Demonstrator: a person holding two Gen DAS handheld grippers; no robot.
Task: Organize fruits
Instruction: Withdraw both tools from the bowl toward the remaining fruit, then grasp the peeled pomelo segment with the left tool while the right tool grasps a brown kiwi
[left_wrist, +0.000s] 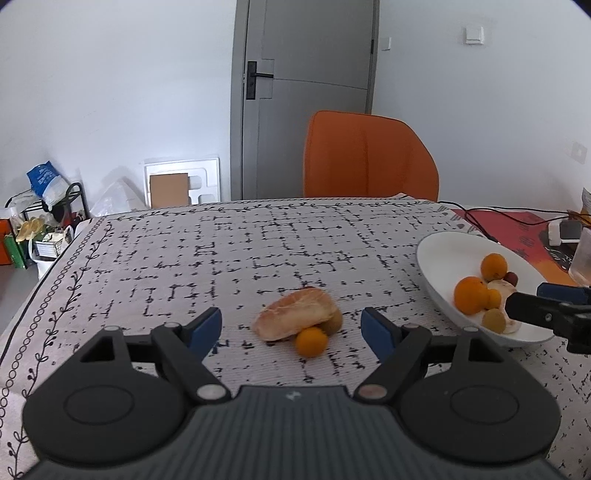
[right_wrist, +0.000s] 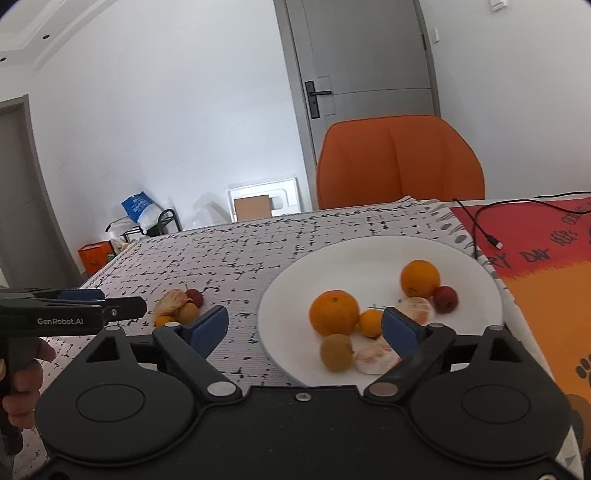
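Note:
A white plate (right_wrist: 354, 254) holds two oranges (right_wrist: 334, 313), a small orange fruit (right_wrist: 370, 323), a brown kiwi (right_wrist: 336, 351), a red fruit (right_wrist: 445, 299) and peeled citrus pieces (right_wrist: 373, 356). The plate also shows in the left wrist view (left_wrist: 443, 251). On the cloth lies a pile: a peeled pale fruit (left_wrist: 295, 314), a small orange fruit (left_wrist: 311, 341) and a kiwi (left_wrist: 332, 325); a red fruit (right_wrist: 194, 296) lies behind them. My left gripper (left_wrist: 291, 328) is open just before the pile. My right gripper (right_wrist: 304, 328) is open at the plate's near edge.
The table has a black-and-white patterned cloth (left_wrist: 221, 251) and a red-orange mat (right_wrist: 546, 266) at right with a black cable (right_wrist: 480, 221). An orange chair (left_wrist: 369, 158) stands behind the table. A grey door (left_wrist: 306, 92) and floor clutter (left_wrist: 44, 221) lie beyond.

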